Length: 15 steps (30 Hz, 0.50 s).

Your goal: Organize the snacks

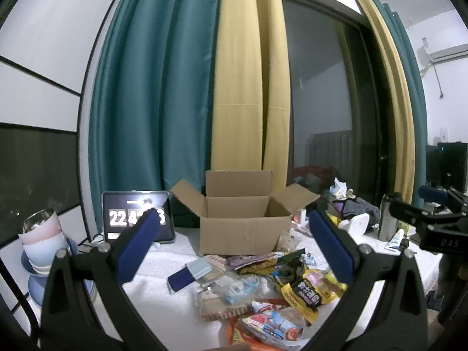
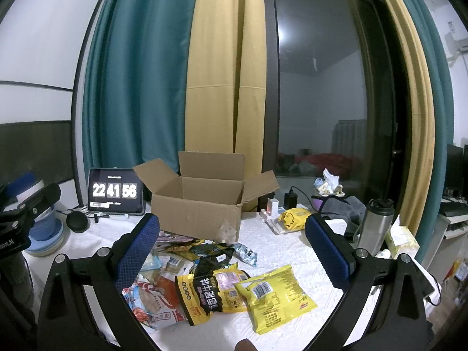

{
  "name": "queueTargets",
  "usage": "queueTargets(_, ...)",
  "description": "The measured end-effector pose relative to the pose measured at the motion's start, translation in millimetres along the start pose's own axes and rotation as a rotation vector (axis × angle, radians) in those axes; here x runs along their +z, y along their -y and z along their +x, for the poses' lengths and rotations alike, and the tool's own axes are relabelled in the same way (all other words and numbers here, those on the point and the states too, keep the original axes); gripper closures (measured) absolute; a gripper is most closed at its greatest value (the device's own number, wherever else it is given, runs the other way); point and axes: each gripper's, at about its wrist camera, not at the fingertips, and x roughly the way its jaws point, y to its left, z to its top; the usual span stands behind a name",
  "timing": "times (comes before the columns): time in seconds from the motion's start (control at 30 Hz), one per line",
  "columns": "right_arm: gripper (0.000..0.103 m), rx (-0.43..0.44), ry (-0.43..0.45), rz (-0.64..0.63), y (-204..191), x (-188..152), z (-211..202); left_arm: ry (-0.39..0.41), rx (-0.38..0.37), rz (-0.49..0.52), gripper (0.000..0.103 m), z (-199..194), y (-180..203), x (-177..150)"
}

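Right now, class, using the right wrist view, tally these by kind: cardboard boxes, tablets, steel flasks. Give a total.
Cardboard box: 1
Tablet: 1
Steel flask: 1
Total: 3

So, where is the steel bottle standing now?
The steel bottle stands at the table's right side in the right wrist view, beside the tissue box and right of the cardboard box.

Left gripper [image 1: 234, 248] level, jaws spread wide, nothing between pads. Right gripper [image 2: 232, 247] likewise spread wide, empty, alongside.
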Motion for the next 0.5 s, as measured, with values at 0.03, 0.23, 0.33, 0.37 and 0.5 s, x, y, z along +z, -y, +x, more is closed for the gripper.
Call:
queueTargets(0.03, 0.001, 0.000, 0.000, 0.001, 0.1, -0.1, -0.1, -0.001, 0.000, 0.000, 0.000, 0.2, 0.0, 0.3)
queueTargets(0.23, 0.001, 0.001, 0.000, 0.002, 0.3, -0.1, -0.3, -0.001, 0.001, 0.001, 0.000, -0.4, 0.6, -0.2)
queueTargets(0.33, 0.001, 0.001, 0.000, 0.002, 0.4, -0.1, -0.1, -0.003, -0.001, 0.001, 0.000, 0.0, 0.3, 0.6)
queueTargets(0.37, 0.001, 0.001, -0.001, 0.002, 0.5, 0.0, -0.1, -0.003, 0.000, 0.001, 0.000, 0.0, 0.3, 0.6)
queueTargets(0.5, 0.001, 0.000, 0.000, 0.003, 0.7, -0.1, -0.1, -0.003, 0.000, 0.002, 0.000, -0.2, 0.5, 0.5)
